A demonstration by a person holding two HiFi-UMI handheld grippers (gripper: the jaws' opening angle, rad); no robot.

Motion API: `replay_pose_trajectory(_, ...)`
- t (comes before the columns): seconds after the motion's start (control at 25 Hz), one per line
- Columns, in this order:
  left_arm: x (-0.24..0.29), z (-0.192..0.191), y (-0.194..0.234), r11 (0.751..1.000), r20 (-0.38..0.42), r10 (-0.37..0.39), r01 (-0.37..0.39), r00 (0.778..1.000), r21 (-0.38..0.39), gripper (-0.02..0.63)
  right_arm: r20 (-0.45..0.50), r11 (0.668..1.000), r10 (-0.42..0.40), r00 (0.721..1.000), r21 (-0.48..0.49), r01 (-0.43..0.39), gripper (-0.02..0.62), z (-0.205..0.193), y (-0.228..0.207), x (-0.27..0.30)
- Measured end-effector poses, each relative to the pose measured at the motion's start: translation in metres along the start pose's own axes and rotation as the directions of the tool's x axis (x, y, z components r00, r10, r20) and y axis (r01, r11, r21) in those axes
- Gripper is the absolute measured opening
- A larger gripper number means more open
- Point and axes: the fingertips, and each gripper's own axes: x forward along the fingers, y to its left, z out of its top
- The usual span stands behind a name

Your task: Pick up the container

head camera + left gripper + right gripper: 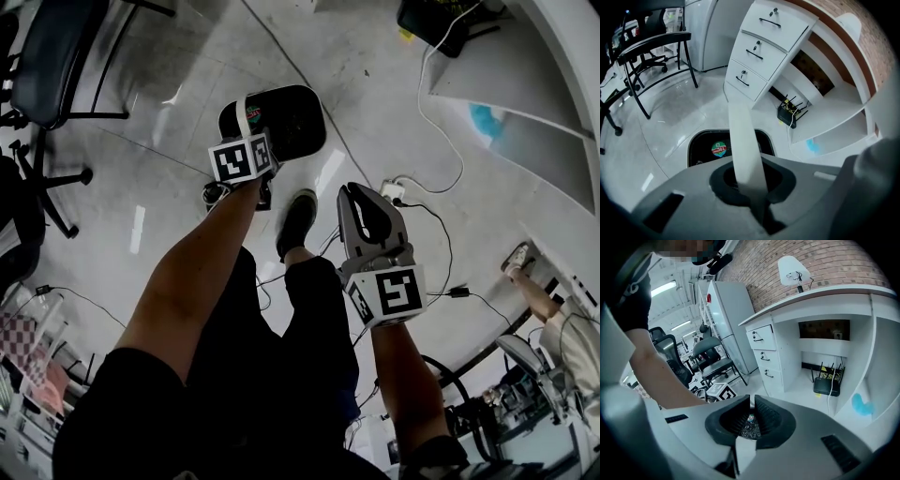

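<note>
While your left gripper (752, 185) is pinching the white strap (743, 136) of the black container (291, 117), its jaws pressing nearly together on that thin band, you are working at the point where the grasp is turning into the lift. The container is lying straight below that gripper, low over the grey floor (187, 84) near your shoe (298, 217), its round sticker (719, 149) facing up (whether it is resting on the floor or already hanging clear, neither view is telling me). Your right gripper (361, 202) is hovering off to the side with its jaws pressed together and nothing between them, well apart from the container. By my reading, the next move is calling for a straight, steady raise with the pinch holding firm, since a narrow strap is likely to be slipping, or letting the container swing, if you are jerking or tilting.
</note>
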Motion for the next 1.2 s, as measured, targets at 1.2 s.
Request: replay_pose_trajectory(1.2,-0.292,0.051,-0.072,0.991,0.009,-0.077,0.076,0.997,0.112,0.009,0.105,0.998,0.023,0.994,-0.055,-0.017,0.008,0.129,0.088,-0.110)
